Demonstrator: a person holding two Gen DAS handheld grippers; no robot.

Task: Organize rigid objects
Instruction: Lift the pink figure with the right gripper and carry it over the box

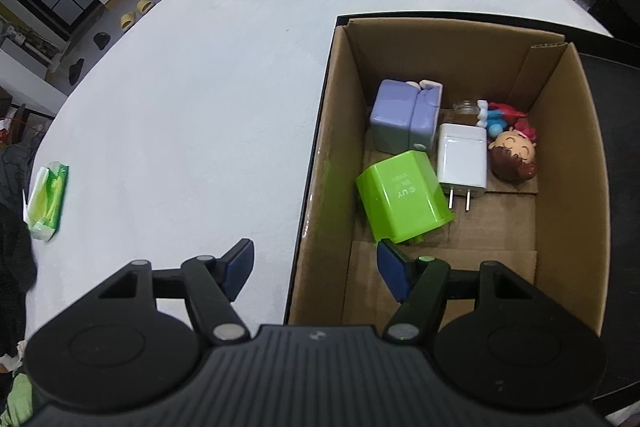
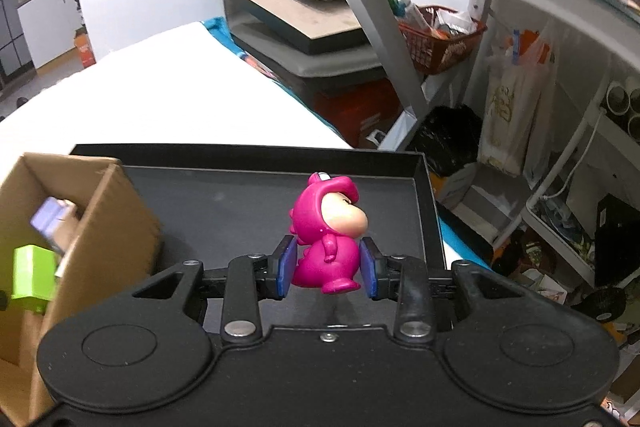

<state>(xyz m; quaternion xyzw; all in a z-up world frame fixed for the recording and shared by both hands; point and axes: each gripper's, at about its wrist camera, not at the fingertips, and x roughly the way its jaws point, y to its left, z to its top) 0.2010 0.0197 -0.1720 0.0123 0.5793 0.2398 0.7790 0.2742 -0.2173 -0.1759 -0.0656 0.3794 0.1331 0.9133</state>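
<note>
Your right gripper (image 2: 327, 267) jaws pinch the upright pink figurine (image 2: 326, 247), cardboard box (image 2: 108, 227) off to its left, left gripper (image 1: 316, 267) jaws spread.

chargers (image 1: 404, 201) and figurines (image 1: 513, 155) lie in the box (image 1: 320, 163), on the tray (image 2: 224, 195)

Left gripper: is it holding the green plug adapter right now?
No. The left gripper is open and empty above the cardboard box's near edge, and the green plug adapter lies on the box floor.

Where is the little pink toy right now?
In the right wrist view, the pink toy is clamped between the right gripper jaws, above the black tray, right of the cardboard box.
</note>
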